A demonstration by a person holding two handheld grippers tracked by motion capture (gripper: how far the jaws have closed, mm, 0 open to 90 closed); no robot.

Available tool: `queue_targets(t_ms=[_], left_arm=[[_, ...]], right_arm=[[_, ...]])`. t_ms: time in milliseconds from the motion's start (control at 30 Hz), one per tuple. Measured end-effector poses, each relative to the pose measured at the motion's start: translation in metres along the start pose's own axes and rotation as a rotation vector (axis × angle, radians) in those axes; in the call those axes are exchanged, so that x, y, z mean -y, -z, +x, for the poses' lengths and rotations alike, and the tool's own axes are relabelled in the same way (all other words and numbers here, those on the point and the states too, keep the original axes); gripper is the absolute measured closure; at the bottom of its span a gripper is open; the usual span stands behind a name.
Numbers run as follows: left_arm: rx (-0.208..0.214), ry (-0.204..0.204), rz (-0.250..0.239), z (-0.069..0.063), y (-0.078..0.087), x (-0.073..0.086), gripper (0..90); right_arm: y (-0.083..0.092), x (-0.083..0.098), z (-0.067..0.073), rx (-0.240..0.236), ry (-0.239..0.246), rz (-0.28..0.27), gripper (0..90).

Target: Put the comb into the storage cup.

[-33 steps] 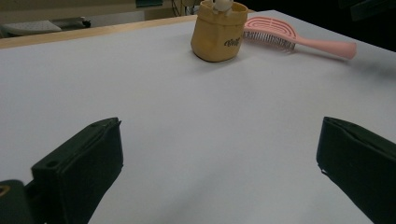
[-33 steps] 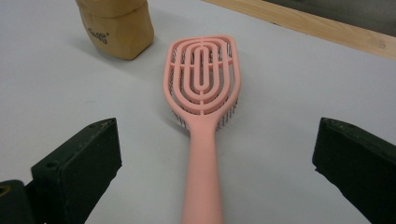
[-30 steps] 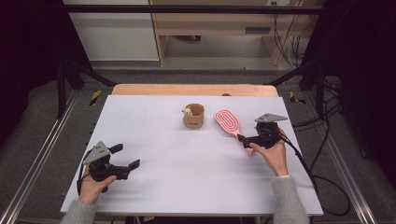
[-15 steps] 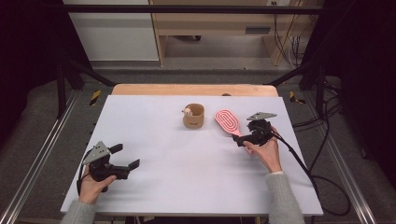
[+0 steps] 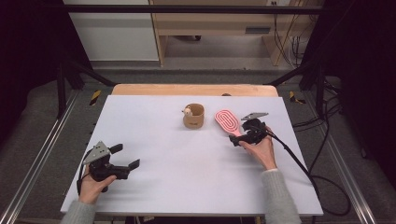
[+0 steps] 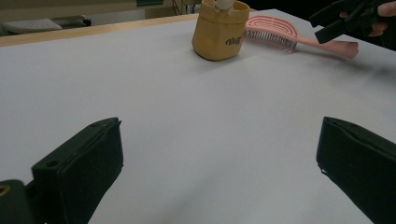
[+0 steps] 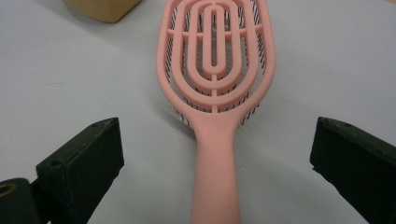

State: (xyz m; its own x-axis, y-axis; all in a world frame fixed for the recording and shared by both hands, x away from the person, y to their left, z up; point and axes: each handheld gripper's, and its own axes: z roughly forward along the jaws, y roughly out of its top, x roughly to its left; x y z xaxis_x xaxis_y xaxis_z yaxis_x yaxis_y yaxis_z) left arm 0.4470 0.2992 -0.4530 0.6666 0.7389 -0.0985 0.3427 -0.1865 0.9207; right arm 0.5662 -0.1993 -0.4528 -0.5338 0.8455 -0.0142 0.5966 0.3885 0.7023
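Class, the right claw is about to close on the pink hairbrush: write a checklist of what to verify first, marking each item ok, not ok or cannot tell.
1. Right claw open wide enough: ok, its jaws stand either side of the handle.
2. Pink hairbrush handle centred between them: ok.
3. Hairbrush lying flat on the table, bristles down: ok.
4. Tan cup apart from the brush head: ok, a gap shows.
5. Left claw out of the way: ok, open near the table's near left corner.
6. Jaws low enough to grip: cannot tell.

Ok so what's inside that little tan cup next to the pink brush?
A small pale object pokes above the rim of the tan cup, on the side away from the pink brush. What it is cannot be told, and the cup's wall hides everything lower down.
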Motion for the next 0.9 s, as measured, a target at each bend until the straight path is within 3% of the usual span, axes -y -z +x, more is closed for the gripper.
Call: queue_targets(t_ms=[167, 600, 900], left_arm=[[-0.001, 0.000, 0.002, 0.000, 0.000, 0.000, 0.6], [0.000, -0.001, 0.003, 0.000, -0.001, 0.000, 0.6], [-0.001, -0.001, 0.004, 0.000, -0.001, 0.000, 0.6]], right_arm=[[-0.006, 0.001, -0.001, 0.001, -0.001, 0.028, 10.4], [-0.012, 0.004, -0.002, -0.016, 0.021, 0.064, 40.4], [-0.014, 0.004, -0.002, -0.009, 0.029, 0.069, 52.4]])
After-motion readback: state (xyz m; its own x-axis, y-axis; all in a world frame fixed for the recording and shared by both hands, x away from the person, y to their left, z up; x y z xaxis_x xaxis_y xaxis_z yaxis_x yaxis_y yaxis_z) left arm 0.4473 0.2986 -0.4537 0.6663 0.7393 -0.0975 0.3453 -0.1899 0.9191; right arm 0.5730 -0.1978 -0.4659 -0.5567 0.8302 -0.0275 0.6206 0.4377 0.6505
